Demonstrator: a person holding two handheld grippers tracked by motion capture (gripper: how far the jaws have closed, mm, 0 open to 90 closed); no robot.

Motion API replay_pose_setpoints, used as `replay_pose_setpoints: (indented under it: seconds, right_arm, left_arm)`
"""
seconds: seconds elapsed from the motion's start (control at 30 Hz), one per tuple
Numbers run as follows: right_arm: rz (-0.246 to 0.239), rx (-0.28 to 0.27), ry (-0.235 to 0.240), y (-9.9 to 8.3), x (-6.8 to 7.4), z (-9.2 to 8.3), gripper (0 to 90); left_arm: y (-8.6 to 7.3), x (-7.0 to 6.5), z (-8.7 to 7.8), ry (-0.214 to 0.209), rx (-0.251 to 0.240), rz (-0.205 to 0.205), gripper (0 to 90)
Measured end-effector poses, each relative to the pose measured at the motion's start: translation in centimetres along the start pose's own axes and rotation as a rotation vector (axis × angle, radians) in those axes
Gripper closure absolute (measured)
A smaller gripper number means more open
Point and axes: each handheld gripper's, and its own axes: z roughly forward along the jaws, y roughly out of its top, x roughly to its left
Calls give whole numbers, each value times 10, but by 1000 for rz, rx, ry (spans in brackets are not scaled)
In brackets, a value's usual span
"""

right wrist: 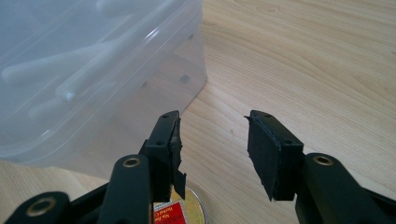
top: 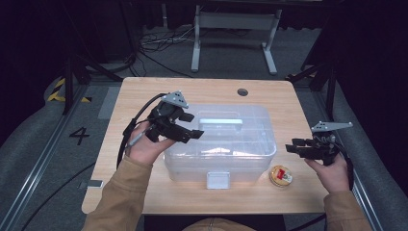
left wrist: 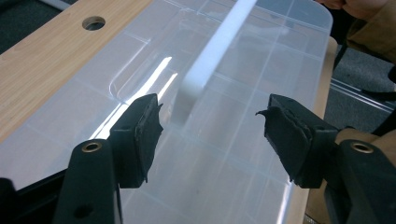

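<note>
A pale wooden table (top: 144, 96) stands on a grey floor in a dark room, carrying a clear plastic storage box (top: 250, 154) with a lid, a white handle (top: 220, 121) on top and a front latch (top: 218, 180). The left gripper (top: 196, 134) hovers over the left part of the lid, jaws spread wide with nothing between them. The right gripper (top: 289, 146) sits just right of the box, its 2 jaws parted and empty, above a small round tin (top: 280, 175) lying beside the box's front right corner.
</note>
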Motion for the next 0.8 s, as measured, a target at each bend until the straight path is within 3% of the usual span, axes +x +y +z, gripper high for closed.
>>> replay_pose_setpoints:
  seconds: [0.13,0.23,0.3,0.4,0.5,0.57,0.63,0.8]
  right_arm:
    - [3,-6,6,-3,0,-3,539]
    - [2,-7,3,-4,1,-4,538]
    - [3,-6,3,-4,2,-4,537]
    - [4,-3,7,-5,2,-3,538]
    - [6,0,14,-5,3,-2,541]
    - [0,6,20,-4,5,-1,544]
    - [-3,6,30,-3,7,0,552]
    - [-44,3,37,-2,10,0,604]
  left_arm:
    - [5,7,15,13,40,-7,381]
    - [7,10,22,12,64,-34,446]
    - [8,10,27,-10,74,-25,480]
    - [10,8,31,-7,78,-19,539]
    - [13,6,36,22,99,-3,604]
    - [13,4,36,68,101,15,692]
    - [13,3,36,105,99,43,725]
    - [13,9,35,78,85,27,752]
